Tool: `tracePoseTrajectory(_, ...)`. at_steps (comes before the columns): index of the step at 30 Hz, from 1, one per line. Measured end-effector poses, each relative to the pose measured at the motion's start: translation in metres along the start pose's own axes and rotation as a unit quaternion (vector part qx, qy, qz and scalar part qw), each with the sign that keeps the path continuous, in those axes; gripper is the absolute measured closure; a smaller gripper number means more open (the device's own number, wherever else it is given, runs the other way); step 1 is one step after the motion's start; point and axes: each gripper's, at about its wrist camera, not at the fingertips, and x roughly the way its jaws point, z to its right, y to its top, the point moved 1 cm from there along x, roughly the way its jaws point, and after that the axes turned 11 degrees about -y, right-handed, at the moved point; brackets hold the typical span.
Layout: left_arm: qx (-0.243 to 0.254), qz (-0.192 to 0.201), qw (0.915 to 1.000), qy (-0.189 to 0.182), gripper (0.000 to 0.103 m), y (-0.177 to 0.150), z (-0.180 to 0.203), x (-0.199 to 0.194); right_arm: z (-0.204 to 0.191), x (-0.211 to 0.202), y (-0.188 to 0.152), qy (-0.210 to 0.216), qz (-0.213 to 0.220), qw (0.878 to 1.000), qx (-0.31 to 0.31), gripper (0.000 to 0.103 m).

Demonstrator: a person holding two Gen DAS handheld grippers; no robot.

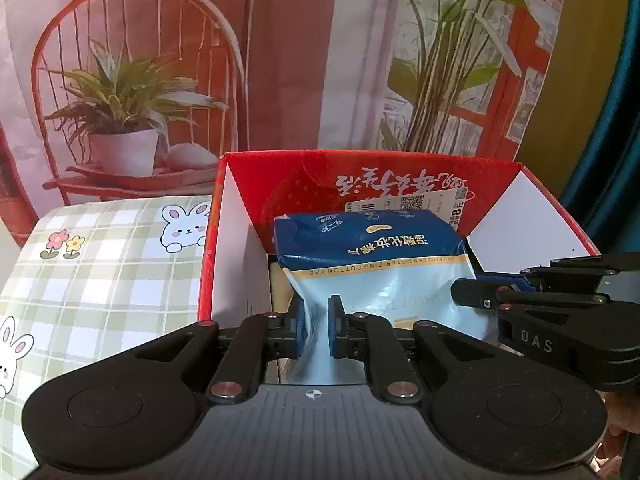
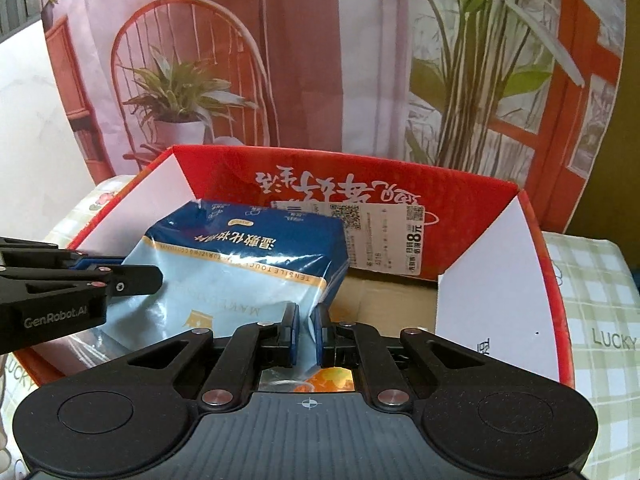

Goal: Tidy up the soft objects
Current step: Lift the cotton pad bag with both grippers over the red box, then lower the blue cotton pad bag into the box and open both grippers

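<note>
A soft blue and light-blue cotton pad pack (image 1: 372,252) (image 2: 248,256) hangs inside the open red cardboard box (image 1: 400,176) (image 2: 460,196), its dark top end pointing to the far wall. My left gripper (image 1: 318,332) is shut on the pack's near left edge, pinching the film between its blue pads. In the right wrist view my right gripper (image 2: 306,334) is shut on the pack's near right corner. Each gripper shows from the side in the other's view: the right gripper (image 1: 472,294) and the left gripper (image 2: 132,280).
The box has white inner flaps (image 1: 232,248) (image 2: 492,312), a brown bottom (image 2: 384,300) and a price label (image 2: 384,232) on its far wall. Something orange (image 2: 332,380) lies under the pack. A green checked cloth with rabbits (image 1: 100,280) (image 2: 592,312) covers the surface around it. A printed backdrop (image 1: 160,60) stands behind.
</note>
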Motion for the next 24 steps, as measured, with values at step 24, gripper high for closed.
tracePoseTrajectory(24,0.022,0.037,0.9991,0.009,0.062,-0.005,0.011,-0.037,-0.002,-0.028,-0.009,-0.005,0.054,0.998,-0.013,0.079)
